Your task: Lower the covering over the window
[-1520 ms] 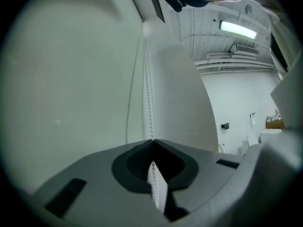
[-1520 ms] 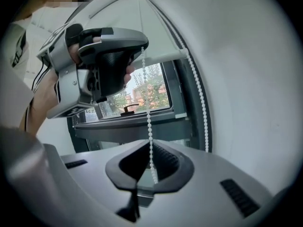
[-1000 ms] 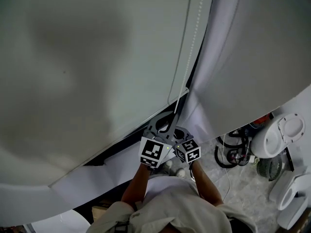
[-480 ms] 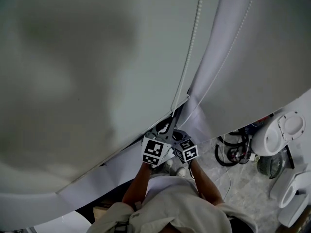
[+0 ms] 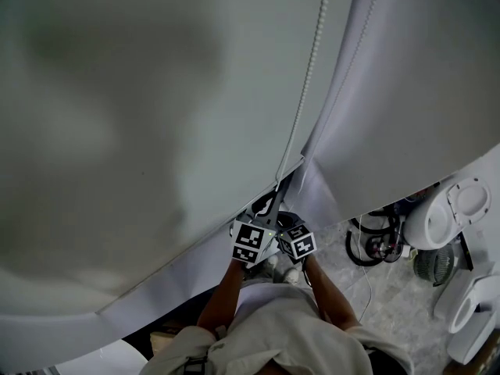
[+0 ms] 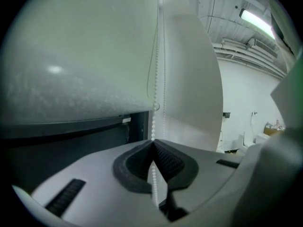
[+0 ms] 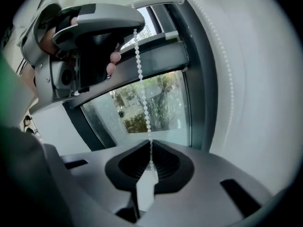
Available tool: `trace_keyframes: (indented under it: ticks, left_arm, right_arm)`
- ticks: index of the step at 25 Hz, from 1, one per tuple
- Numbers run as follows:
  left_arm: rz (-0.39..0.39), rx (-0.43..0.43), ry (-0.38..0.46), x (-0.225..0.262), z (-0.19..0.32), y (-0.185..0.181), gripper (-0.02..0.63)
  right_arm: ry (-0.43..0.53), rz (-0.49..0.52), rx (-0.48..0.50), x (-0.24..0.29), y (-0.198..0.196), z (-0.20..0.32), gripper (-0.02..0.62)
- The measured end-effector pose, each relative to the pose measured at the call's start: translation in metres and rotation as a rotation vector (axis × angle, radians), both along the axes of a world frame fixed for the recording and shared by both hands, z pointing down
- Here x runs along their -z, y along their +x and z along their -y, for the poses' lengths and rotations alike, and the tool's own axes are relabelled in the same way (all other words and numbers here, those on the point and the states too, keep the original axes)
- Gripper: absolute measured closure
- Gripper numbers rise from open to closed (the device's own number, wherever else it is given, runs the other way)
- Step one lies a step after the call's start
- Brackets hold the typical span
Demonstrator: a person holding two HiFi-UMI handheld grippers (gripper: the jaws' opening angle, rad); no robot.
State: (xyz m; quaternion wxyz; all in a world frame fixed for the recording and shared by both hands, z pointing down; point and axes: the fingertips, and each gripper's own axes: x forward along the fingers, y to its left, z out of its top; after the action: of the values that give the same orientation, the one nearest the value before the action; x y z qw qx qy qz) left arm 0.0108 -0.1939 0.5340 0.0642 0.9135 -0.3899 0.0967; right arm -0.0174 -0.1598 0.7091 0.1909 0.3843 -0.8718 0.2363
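Note:
A pale roller blind (image 5: 141, 108) covers most of the window, and its bottom bar (image 5: 195, 264) runs slantwise across the head view. Its white bead chain (image 5: 308, 69) drops from the top down to both grippers. My left gripper (image 5: 262, 209) is shut on the chain (image 6: 156, 79), which passes between its dark pads (image 6: 168, 162). Just below, my right gripper (image 5: 280, 216) is shut on the same chain (image 7: 142, 93). In the right gripper view the left gripper (image 7: 102, 20) hangs above, and bare window glass (image 7: 151, 103) shows under the blind.
A second blind (image 5: 422, 92) with its own chain (image 7: 227, 70) hangs to the right. On the floor at the right stand white appliances (image 5: 457, 217), a small fan (image 5: 433, 268) and coiled cables (image 5: 375, 244). A dark window frame (image 7: 203, 79) runs beside the glass.
Both grippers have sunk a little, still shut on the chain. The blind's bottom bar sits lower in the head view than a second ago.

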Motion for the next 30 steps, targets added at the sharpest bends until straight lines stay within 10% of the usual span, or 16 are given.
trace_keyframes:
  ticks: [8, 14, 30]
  left_arm:
    - [0.005, -0.012, 0.025, -0.002, -0.009, 0.003, 0.591]
    - [0.005, 0.001, 0.027, -0.003, -0.019, -0.002, 0.529]
    - [-0.008, 0.067, 0.039, -0.003, -0.070, -0.018, 0.509]
  right_arm:
    - [0.004, -0.066, 0.016, -0.001, 0.003, -0.013, 0.571]
    - [0.121, -0.073, 0.002, 0.021, 0.008, -0.021, 0.442]
    - [0.367, -0.009, -0.082, 0.145, 0.052, -0.045, 0.471]
